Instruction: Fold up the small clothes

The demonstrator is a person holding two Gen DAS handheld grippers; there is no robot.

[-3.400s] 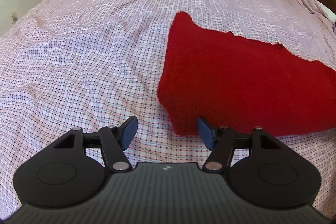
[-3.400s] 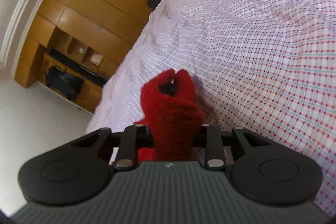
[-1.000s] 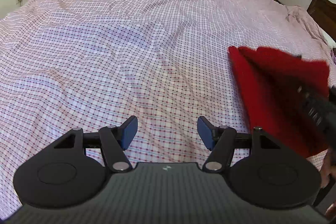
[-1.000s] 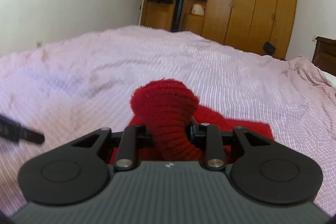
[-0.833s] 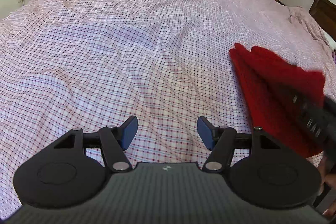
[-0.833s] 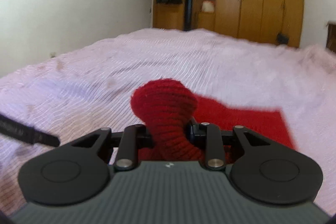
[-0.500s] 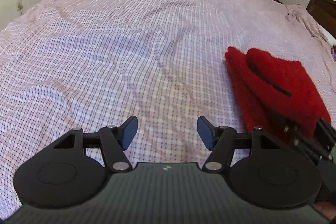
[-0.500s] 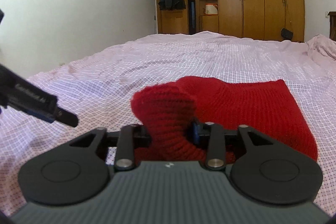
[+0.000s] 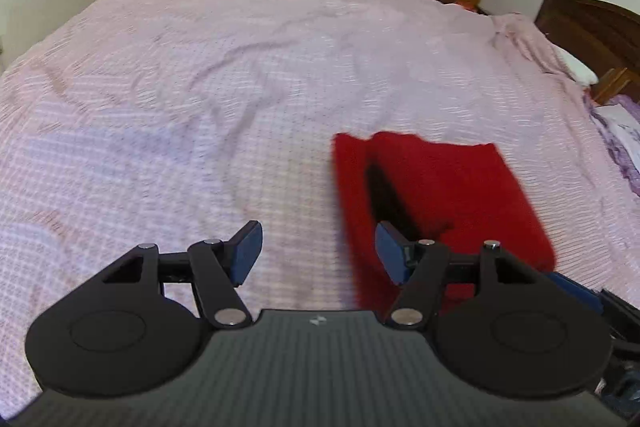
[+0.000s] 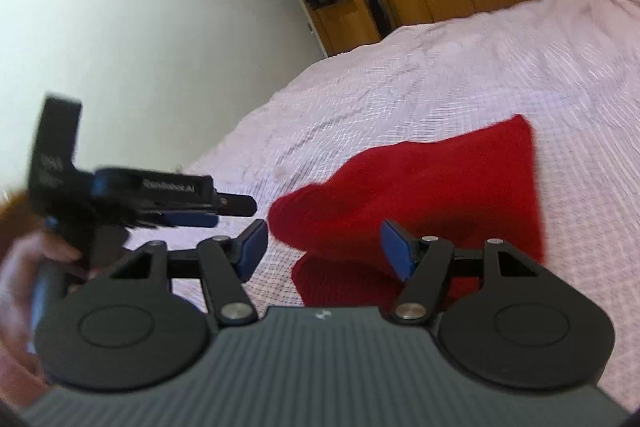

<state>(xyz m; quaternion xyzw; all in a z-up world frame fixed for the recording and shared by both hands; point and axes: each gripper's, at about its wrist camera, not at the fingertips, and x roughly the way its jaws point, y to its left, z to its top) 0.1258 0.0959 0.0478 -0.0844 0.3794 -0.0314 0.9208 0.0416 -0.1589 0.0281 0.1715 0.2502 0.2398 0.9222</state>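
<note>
The red knit garment (image 9: 448,183) lies folded on the bed (image 9: 240,75), top layer bulging. My right claw (image 10: 322,247) and left claw (image 9: 316,251) both gape wide, holding nothing. I fear the springy knit could flop open unless pressed flat.

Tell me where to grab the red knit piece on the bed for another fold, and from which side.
Take the red knit garment at its near left corner, where the top layer lifts off the lower one and leaves a dark gap. Come in low from the left with the open left gripper, one finger slipping into that gap; this is probably easiest, since elsewhere the layers lie flat on the bedsheet.
</note>
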